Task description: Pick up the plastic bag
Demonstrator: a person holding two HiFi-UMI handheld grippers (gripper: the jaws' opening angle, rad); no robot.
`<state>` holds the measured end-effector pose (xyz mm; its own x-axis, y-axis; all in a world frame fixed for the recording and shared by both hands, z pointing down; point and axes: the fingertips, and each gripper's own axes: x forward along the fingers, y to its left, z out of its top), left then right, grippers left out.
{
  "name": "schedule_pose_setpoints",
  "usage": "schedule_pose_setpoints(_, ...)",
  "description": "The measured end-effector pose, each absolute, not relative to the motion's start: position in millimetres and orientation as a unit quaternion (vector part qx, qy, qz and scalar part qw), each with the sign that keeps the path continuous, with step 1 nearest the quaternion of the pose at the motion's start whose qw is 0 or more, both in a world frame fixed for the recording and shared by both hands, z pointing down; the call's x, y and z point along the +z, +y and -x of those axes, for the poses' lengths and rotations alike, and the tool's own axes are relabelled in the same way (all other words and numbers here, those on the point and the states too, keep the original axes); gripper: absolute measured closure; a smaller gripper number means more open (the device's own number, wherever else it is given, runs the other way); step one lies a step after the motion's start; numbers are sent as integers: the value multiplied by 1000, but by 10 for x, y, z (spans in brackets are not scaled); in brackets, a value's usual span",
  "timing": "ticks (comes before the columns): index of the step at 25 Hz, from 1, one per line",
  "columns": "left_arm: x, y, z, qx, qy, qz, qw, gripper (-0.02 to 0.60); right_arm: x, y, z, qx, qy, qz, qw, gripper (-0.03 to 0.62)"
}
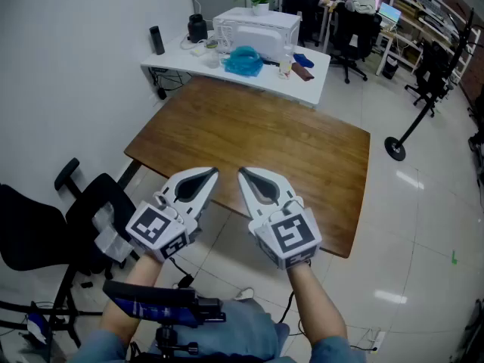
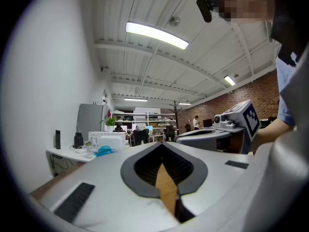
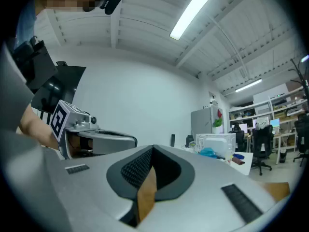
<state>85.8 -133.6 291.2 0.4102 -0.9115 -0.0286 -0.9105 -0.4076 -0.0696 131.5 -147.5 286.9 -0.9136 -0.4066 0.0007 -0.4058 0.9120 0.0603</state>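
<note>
The plastic bag (image 1: 243, 60) is a crumpled blue bundle on the white table (image 1: 314, 78) at the far end, in front of a white appliance. It shows small in the left gripper view as the blue bag (image 2: 104, 151) and in the right gripper view as the blue bag (image 3: 208, 152). My left gripper (image 1: 212, 174) and right gripper (image 1: 243, 174) hang side by side over the near edge of the brown wooden table (image 1: 257, 138), far from the bag. Both are shut with nothing between their jaws; the left gripper's tips (image 2: 161, 144) and the right gripper's tips (image 3: 153, 148) meet.
The white table also carries a white appliance (image 1: 255, 27), a black bottle (image 1: 156, 40), a dark jar (image 1: 197, 29) and small items. A black office chair (image 1: 45, 225) stands at my left. More chairs and desks fill the back right, and a round stand base (image 1: 395, 148) sits on the floor.
</note>
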Motion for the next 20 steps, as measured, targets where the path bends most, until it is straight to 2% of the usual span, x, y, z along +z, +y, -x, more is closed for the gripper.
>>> schedule_pose_setpoints(20,2837,-564,740,-12,669,742,35,574,2786,-795,359,-21,-999,-49,0,594)
